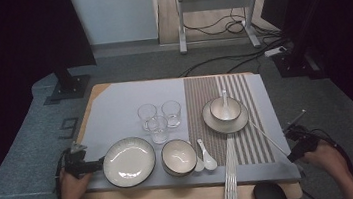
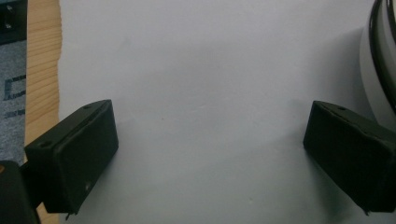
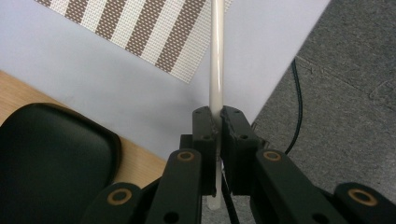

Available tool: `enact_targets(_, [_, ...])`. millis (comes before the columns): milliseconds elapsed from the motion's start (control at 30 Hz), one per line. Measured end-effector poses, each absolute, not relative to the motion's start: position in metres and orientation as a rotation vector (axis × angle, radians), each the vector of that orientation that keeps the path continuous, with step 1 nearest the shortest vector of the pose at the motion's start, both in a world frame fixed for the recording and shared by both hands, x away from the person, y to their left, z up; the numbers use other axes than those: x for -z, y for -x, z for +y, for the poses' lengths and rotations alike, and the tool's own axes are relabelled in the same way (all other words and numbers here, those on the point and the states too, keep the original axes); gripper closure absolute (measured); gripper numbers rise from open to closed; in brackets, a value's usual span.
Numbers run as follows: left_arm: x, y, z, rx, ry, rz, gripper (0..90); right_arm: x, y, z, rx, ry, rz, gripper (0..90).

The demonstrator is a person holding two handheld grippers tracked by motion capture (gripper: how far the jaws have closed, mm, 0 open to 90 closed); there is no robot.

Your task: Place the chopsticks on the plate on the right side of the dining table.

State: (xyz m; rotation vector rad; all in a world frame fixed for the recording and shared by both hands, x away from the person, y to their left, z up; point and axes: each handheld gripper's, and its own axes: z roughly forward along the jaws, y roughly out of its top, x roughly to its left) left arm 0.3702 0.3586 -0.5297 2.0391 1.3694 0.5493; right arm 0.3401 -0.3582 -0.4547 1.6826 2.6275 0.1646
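Observation:
My right gripper point(image 1: 291, 155) hovers past the table's right front corner, shut on the near end of a cream chopstick point(image 1: 269, 139). In the right gripper view the chopstick point(image 3: 216, 56) runs straight up from between the pressed jaws of the gripper point(image 3: 217, 114), over the striped placemat point(image 3: 140, 32). My left gripper point(image 1: 90, 165) rests at the table's left front, just left of a large white dark-rimmed plate point(image 1: 129, 162). In its own view this gripper point(image 2: 210, 135) stands wide open over bare grey mat, with the plate's rim point(image 2: 376, 70) at the right edge.
A dark-rimmed bowl point(image 1: 178, 157) and two white spoons point(image 1: 206, 160) lie beside the plate. Three glasses point(image 1: 159, 117) stand mid-table. A bowl with a spoon point(image 1: 225, 108) sits on a plate on the striped placemat point(image 1: 199, 97). Several chopsticks point(image 1: 231, 174) overhang the front edge.

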Motion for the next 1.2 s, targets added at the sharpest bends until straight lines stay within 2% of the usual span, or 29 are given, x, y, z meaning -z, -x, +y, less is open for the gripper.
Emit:
enact_targets(533, [0.53,-0.37,0.359,-0.549,-2.039,1.369,2.8,0.431,-0.348,-0.357,-0.233,-1.651,2.601,84.2])
enact_targets(1200, [0.53,-0.37,0.359,-0.548,-2.039,1.37,2.8,0.449,-0.399,-0.33,-0.233,-1.626,2.641,84.2])
